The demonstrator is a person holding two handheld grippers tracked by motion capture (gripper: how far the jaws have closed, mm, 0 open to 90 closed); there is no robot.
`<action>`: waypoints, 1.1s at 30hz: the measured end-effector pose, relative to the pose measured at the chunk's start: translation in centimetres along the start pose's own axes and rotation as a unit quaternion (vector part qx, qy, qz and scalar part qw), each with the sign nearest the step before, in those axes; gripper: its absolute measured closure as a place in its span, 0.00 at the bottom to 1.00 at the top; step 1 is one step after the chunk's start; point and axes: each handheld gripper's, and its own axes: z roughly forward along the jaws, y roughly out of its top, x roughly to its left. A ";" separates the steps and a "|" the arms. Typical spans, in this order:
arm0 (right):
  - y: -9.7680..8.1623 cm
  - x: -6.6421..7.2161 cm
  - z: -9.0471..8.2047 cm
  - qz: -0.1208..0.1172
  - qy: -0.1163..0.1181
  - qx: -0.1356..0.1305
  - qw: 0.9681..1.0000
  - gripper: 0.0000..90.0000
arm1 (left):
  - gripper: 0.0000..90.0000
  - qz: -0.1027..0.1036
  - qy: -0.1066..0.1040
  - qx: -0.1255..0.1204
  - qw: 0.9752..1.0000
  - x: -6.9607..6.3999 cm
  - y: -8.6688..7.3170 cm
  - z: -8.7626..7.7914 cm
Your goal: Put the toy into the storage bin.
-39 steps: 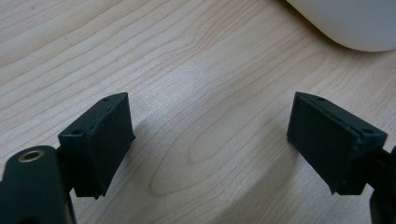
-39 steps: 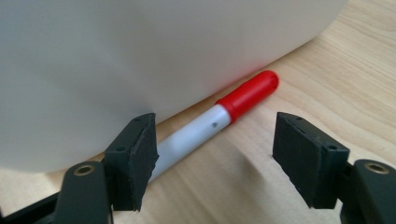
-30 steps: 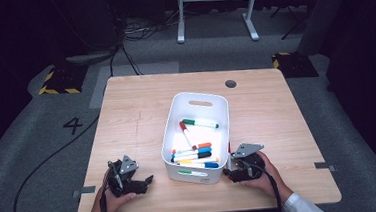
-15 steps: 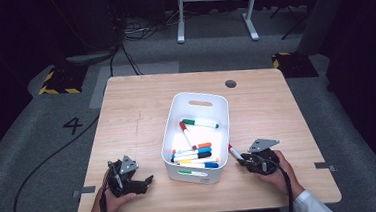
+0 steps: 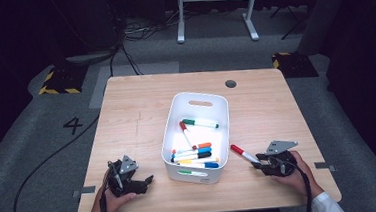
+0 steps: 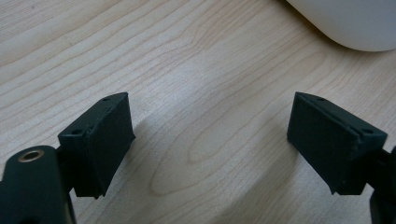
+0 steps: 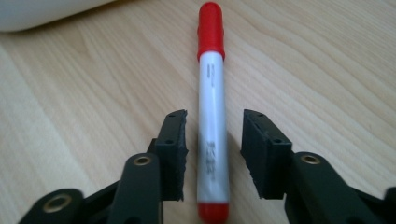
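1. Your left gripper (image 5: 143, 182) rests low on the table (image 5: 136, 114), left of the white bin (image 5: 170, 137), jaws spread wide on nothing, likely parked while the other hand works.
2. The bin holds the remaining markers, stacked near its front end.
3. The red-capped marker (image 7: 211, 116) lies flat on the wood, right of the bin and apart from it.
4. Your right gripper (image 7: 212, 156) sits level behind it; its jaws have just been opening, pads flanking the barrel with a gap on either side, so it looks released.
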 end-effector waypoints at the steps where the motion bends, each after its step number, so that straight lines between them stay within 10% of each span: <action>1: 0.0 0.0 0.0 0.000 0.000 0.000 1.000 0.66 | 0.16 0.000 0.000 0.000 1.000 0.0 0.0 0.0; 11: 3.0 -0.1 3.1 0.012 0.001 -0.006 1.000 0.58 | 0.16 -0.001 0.000 0.000 1.000 0.0 0.0 0.0; 21: 3.6 -1.3 3.9 0.035 -0.022 -0.014 0.999 0.83 | 0.16 0.000 0.000 0.000 1.000 0.0 0.0 0.0; 33: 5.2 -1.5 -1.1 0.032 0.000 -0.098 0.995 0.83 | 0.16 0.001 0.000 0.000 1.000 0.0 0.0 0.0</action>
